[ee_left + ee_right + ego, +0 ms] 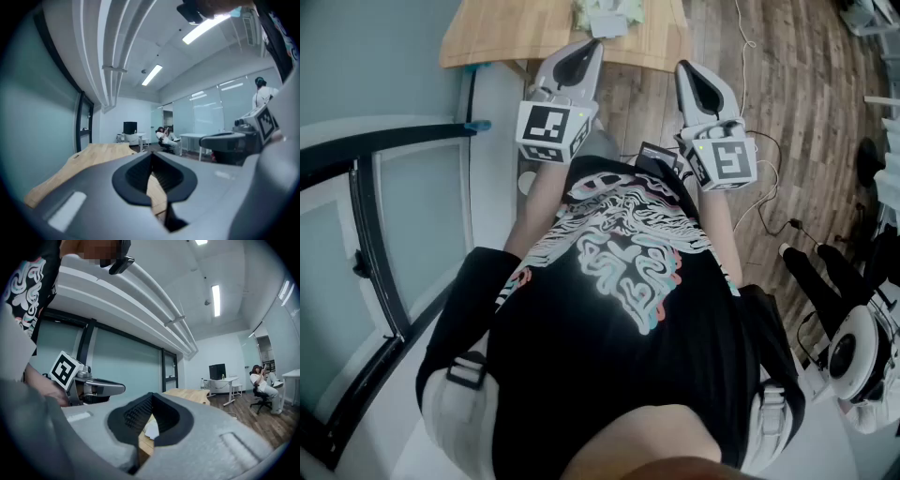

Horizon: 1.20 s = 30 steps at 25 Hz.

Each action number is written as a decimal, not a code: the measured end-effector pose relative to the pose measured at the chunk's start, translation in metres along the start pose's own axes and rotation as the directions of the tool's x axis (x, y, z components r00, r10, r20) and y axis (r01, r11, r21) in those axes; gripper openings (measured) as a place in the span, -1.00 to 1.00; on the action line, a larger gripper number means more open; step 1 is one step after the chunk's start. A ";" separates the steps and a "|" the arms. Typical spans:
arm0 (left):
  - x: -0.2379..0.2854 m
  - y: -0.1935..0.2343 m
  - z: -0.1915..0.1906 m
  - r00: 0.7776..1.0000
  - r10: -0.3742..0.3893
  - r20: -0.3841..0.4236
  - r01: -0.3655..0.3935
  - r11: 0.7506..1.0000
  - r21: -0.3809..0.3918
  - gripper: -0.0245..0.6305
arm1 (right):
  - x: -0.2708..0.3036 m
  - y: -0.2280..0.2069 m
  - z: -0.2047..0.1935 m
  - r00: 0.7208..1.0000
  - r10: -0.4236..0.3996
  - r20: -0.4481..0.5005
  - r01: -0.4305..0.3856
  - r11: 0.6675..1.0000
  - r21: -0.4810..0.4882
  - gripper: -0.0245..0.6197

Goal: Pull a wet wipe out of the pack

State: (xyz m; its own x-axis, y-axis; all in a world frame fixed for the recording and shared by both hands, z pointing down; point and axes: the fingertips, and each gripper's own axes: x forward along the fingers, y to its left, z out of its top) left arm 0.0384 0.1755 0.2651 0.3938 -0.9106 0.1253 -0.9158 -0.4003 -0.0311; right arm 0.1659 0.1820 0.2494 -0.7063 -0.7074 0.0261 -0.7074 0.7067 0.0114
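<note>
The wet wipe pack (602,14), pale and crumpled, lies on the wooden table (502,37) at the top of the head view. Both grippers are held out level in front of the person's chest, short of the table's near edge. My left gripper (592,45) points at the pack with its jaws shut and empty. My right gripper (682,67) hovers over the floor to the right, jaws together with nothing in them. In the right gripper view (151,398) a white bit of the pack (151,428) shows through the jaw gap. The left gripper view (151,157) shows only table wood.
A glass partition with black frames (366,216) stands at the left. Cables (767,192) trail over the wooden floor on the right, near a white device (861,361). Far across the room a person sits in a chair (165,136) by white desks.
</note>
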 end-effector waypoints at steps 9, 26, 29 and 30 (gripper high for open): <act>-0.013 -0.005 -0.001 1.000 0.023 0.001 -0.023 1.000 -0.002 -0.96 | -0.007 0.009 0.002 0.999 0.030 -0.011 -0.030 1.000 -0.008 -0.93; 0.006 0.020 -0.009 0.997 0.065 -0.032 -0.065 0.998 -0.018 -0.96 | 0.020 -0.009 -0.008 0.999 0.027 -0.017 -0.026 0.999 0.028 -0.93; 0.019 0.034 -0.013 0.997 0.065 -0.038 -0.066 0.998 -0.023 -0.96 | 0.040 -0.015 -0.013 0.999 0.030 -0.032 -0.030 0.999 0.014 -0.93; 0.023 0.040 -0.014 0.997 0.064 -0.039 -0.065 0.998 -0.025 -0.96 | 0.047 -0.015 -0.015 0.999 0.032 -0.038 -0.032 0.999 0.006 -0.93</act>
State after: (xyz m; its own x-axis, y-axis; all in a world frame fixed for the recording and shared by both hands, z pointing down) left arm 0.0093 0.1400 0.2809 0.3306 -0.9298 0.1619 -0.9413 -0.3372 -0.0143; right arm 0.1436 0.1386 0.2652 -0.7274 -0.6832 0.0647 -0.6844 0.7291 0.0045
